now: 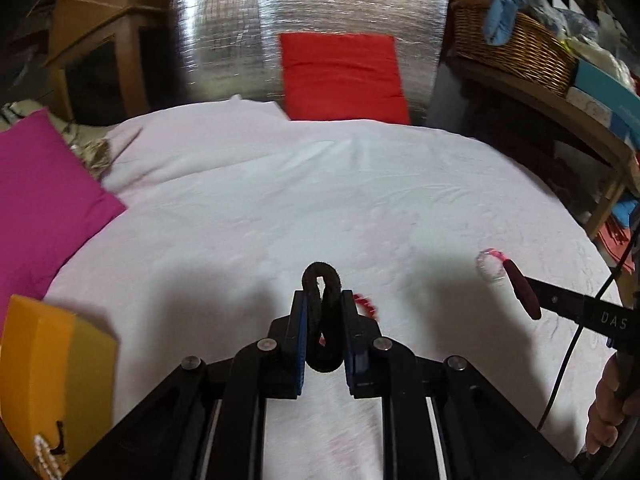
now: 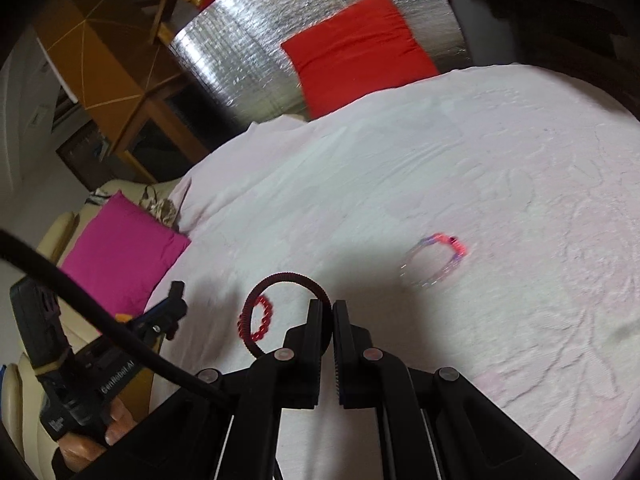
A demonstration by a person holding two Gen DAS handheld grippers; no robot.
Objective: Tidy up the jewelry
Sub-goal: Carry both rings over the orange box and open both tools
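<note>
Claws both clamped — left claw (image 1: 323,312) on black band (image 1: 321,280), right claw (image 2: 327,316) on dark bangle (image 2: 286,278).

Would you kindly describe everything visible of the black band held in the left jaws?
The black band is a fuzzy, fabric-looking loop, squeezed flat into a long narrow figure between the left gripper jaws. One rounded end pokes out past the fingertips; the other bulges behind the pads. It hangs above the white cloth, touching only the pads.

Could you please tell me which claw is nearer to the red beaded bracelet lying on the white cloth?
Left. The left claw hangs almost over the red beaded bracelet; the right claw is off to the bracelet's right side, farther away.
</note>
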